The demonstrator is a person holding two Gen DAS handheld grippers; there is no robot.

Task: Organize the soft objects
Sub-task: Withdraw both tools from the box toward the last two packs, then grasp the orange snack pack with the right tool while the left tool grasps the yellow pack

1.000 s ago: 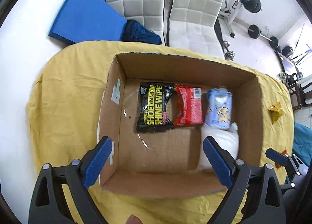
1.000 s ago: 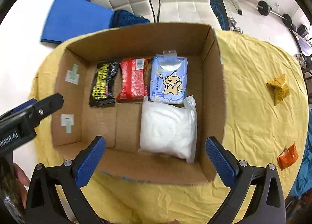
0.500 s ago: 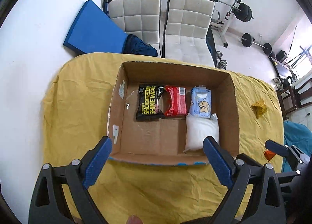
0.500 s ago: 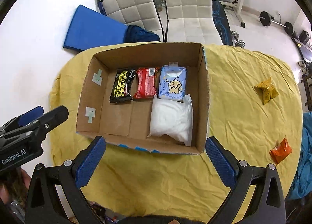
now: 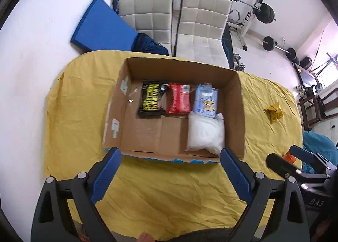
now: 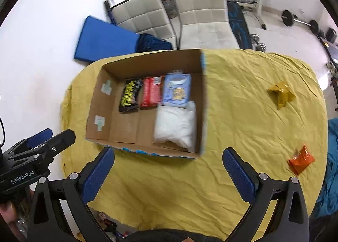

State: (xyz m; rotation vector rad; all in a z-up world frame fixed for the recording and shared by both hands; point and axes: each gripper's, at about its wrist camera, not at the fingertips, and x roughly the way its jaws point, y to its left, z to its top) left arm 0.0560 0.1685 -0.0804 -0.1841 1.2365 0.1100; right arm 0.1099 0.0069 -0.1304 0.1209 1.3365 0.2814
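Note:
An open cardboard box [image 5: 239, 102] [image 6: 202, 102] sits on the yellow cloth. Inside lie a black-and-yellow pack [image 5: 152, 102] [image 6: 129, 98], a red pack [image 5: 179, 100] [image 6: 150, 93], a light blue pack [image 5: 206, 102] [image 6: 177, 92] and a white soft bag [image 5: 206, 134] [image 6: 175, 126]. A yellow packet [image 5: 273, 112] [image 6: 281, 94] and an orange packet [image 6: 301, 159] lie on the cloth to the right of the box. My left gripper [image 5: 170, 172] is open and empty, in front of the box. My right gripper [image 6: 169, 170] is open and empty, near the box's front right.
The round table under the yellow cloth [image 5: 169, 189] [image 6: 243, 136] ends close on the left. Two white chairs [image 5: 202, 24] [image 6: 196, 5], a blue mat [image 5: 101, 29] and weight equipment [image 5: 266, 12] stand behind. A teal cloth [image 6: 331, 157] hangs at the right.
Both grippers have pulled back and up from the box, so the whole box and more of the table show. The right wrist view has swung to the right. Both stay open.

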